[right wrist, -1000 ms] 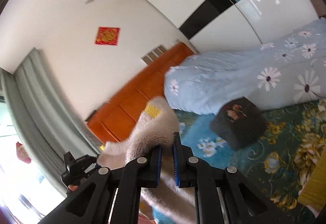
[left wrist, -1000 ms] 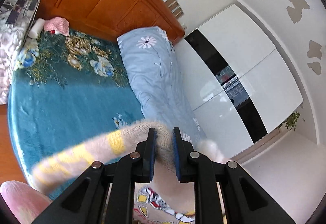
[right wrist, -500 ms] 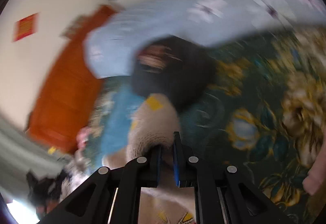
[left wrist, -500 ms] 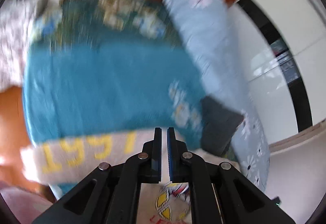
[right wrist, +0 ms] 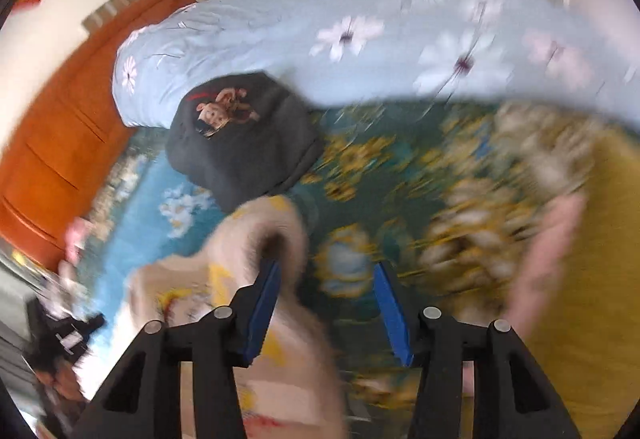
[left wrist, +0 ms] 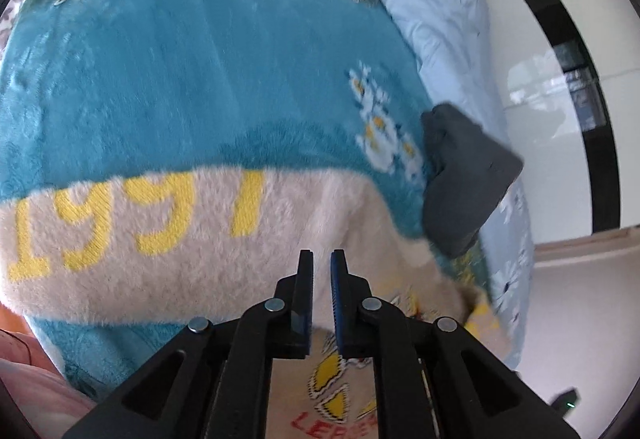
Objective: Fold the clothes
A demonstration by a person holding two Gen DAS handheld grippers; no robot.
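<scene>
A fuzzy cream sweater (left wrist: 172,239) with yellow "1991" lettering lies spread on the teal floral bedspread (left wrist: 192,71). Its sleeve stretches to the left in the left wrist view. My left gripper (left wrist: 321,263) hovers just above the sweater with its jaws nearly closed and nothing between them. In the right wrist view the sweater's other sleeve (right wrist: 260,239) lies by the left finger of my right gripper (right wrist: 326,273), which is open wide and empty. This view is blurred.
A folded dark grey garment (left wrist: 464,175) with a cartoon print (right wrist: 240,139) lies beyond the sweater, against a rolled light-blue floral duvet (right wrist: 360,51). A yellow and pink cloth (right wrist: 580,259) lies at the right. An orange wooden headboard (right wrist: 52,127) and white wardrobe stand behind.
Both grippers swung the sweater down onto the bed. The left gripper let go of it. The right gripper opened wide and released its sleeve.
</scene>
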